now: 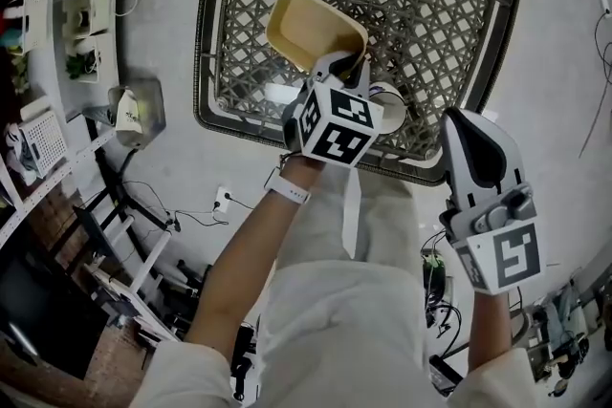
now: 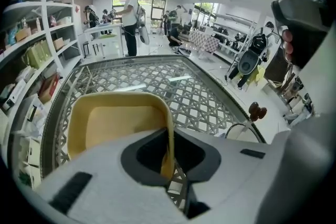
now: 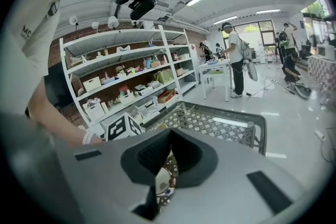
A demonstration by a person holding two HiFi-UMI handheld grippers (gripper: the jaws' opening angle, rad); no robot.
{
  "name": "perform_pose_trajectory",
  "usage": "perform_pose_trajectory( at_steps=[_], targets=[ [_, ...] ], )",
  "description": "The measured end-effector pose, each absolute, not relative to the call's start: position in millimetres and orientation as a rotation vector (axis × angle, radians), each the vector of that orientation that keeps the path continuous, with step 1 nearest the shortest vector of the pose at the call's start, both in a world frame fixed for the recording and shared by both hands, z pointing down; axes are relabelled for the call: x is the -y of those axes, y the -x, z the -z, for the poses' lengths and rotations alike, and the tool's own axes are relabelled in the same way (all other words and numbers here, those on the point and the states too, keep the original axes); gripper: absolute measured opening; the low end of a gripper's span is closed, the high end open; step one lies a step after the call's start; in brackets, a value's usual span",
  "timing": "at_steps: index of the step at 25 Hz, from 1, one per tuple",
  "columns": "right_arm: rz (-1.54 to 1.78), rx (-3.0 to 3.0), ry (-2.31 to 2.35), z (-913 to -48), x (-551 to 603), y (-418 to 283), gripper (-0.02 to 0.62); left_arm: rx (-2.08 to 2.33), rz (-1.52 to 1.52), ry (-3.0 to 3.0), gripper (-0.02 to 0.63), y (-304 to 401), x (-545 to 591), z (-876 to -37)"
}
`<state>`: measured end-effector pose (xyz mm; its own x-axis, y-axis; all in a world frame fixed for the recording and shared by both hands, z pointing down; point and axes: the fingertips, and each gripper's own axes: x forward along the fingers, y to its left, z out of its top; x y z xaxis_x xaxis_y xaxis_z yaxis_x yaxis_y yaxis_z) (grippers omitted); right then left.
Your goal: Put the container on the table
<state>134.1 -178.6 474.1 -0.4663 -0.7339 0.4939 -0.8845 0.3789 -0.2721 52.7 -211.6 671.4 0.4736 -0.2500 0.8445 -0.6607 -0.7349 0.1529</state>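
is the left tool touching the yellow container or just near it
Touching. The left gripper view shows the left tool shut on the right wall of the yellow container, with that wall pinched between its jaws.

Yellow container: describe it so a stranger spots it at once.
Find the big lattice-topped table. Near its front edge the left tongs pinch one wall of the yellow container. It alone is yellow, open and rounded-square; the cup beside it is white.

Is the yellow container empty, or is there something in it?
Empty. The yellow container shows only its bare yellow floor and walls in both the left gripper view and the head view. The left gripper grips its side wall.
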Motion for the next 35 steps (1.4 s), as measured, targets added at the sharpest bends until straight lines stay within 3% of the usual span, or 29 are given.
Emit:
perform_pose_trajectory(
  at_steps=[17,35],
  targets=[
    [-0.723,2.377,-1.459,-463,174,-131,0.018,0.763,-1.101,-2.253,0.028,-46,209,-656],
    [-0.567,2.386,-1.553,-373,141,-127,0.017,0.911,-0.891,-2.395,0.023,-16,182,-500]
  ],
)
